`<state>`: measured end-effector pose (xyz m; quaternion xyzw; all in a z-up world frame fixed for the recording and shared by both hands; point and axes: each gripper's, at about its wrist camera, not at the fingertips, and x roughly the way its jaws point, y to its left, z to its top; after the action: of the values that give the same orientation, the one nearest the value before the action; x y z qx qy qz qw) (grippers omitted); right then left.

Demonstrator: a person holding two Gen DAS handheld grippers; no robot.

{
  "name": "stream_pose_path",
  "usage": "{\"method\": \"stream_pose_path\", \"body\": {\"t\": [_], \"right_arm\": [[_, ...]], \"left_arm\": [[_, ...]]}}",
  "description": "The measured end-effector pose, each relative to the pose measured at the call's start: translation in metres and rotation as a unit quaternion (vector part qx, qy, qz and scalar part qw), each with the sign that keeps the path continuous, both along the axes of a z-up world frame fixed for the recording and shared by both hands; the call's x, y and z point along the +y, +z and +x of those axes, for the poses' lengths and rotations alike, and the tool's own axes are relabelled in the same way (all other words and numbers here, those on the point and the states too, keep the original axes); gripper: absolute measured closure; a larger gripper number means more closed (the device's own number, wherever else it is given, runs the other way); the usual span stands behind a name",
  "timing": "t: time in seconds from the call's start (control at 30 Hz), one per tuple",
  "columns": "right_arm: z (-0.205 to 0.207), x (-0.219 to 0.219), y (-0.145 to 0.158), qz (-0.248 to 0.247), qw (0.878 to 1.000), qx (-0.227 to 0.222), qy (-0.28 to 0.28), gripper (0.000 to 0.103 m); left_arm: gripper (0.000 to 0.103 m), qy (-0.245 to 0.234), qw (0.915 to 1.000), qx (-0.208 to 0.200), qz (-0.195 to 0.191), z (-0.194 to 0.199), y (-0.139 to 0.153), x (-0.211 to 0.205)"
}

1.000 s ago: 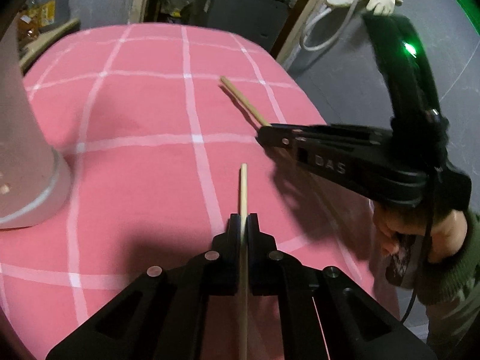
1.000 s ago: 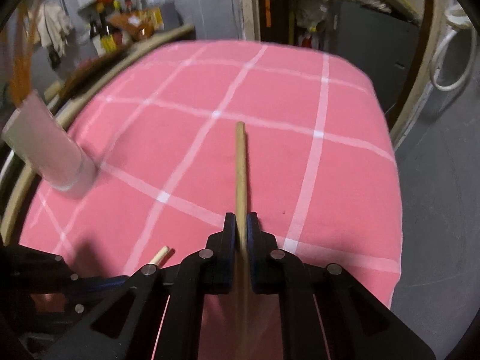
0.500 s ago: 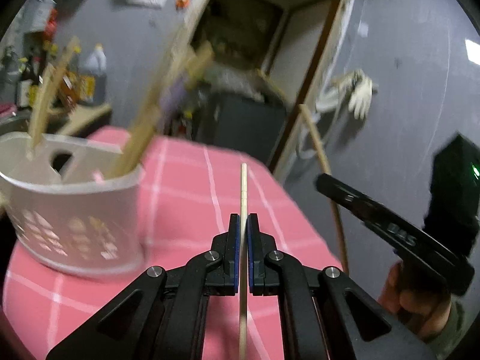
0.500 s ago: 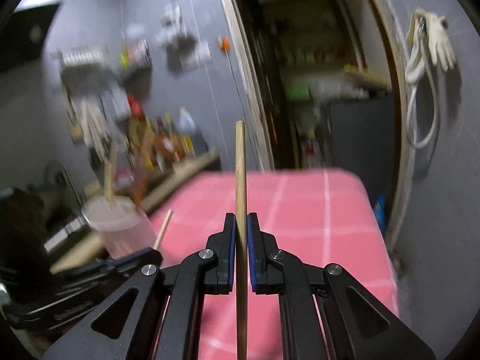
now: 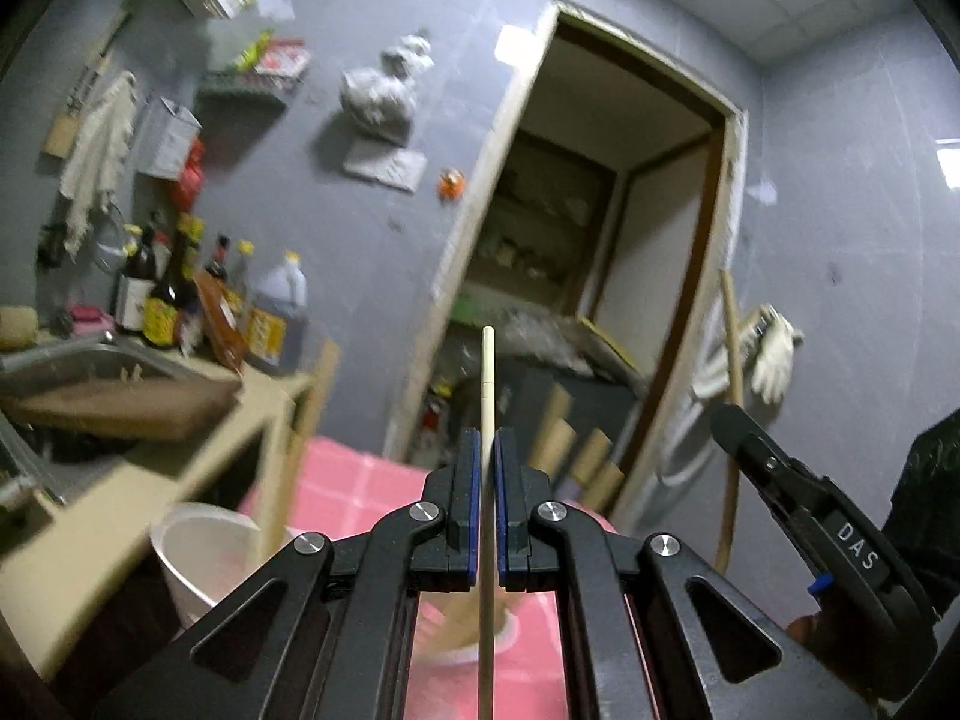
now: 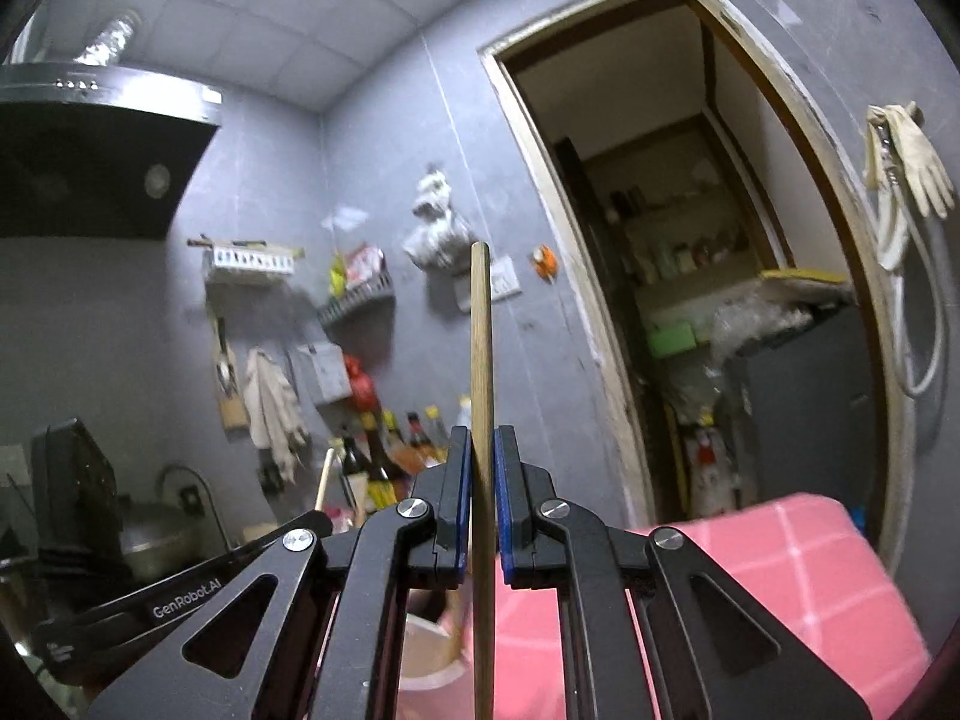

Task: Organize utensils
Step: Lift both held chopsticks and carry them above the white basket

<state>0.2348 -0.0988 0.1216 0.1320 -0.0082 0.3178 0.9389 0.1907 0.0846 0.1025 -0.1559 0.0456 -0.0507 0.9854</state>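
Observation:
My left gripper (image 5: pixel 487 450) is shut on a pale wooden chopstick (image 5: pixel 487 384) that stands upright, raised above a white utensil holder (image 5: pixel 198 552) on the pink checked table (image 5: pixel 354 486). Blurred wooden utensils lean in the holder. My right gripper (image 6: pixel 480 450) is shut on a darker wooden chopstick (image 6: pixel 481 348), also upright. The holder's rim (image 6: pixel 426 654) shows low behind the right fingers. The right gripper also shows at the right of the left wrist view (image 5: pixel 780 480), with its chopstick (image 5: pixel 729 396) upright. The left gripper shows at the left of the right wrist view (image 6: pixel 180 588).
A counter with a sink (image 5: pixel 90 372) and sauce bottles (image 5: pixel 180 300) runs along the left. A doorway (image 5: pixel 600 300) to a storeroom is behind the table. Gloves (image 6: pixel 912 156) hang on the right wall. A range hood (image 6: pixel 90 162) hangs at upper left.
Both grippers have lifted their chopsticks off the table and tilted upward, so the views swung from the tablecloth to the walls. The holder now lies below the left gripper.

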Motion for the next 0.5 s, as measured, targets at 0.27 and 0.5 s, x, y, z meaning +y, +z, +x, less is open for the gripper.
{"method": "stream_pose_path", "body": {"t": [0.27, 0.5], "right_arm": [[0.015, 0.045, 0.004, 0.034, 0.998, -0.038, 0.023, 0.097], [0.022, 0.062, -0.003, 0.044, 0.997, -0.063, 0.014, 0.097]], "left_arm": [[0.101, 0.056, 0.9972, -0.045, -0.018, 0.017, 0.012, 0.069], [0.1, 0.095, 0.9924, -0.071, -0.031, 0.025, 0.008, 0.105]]}}
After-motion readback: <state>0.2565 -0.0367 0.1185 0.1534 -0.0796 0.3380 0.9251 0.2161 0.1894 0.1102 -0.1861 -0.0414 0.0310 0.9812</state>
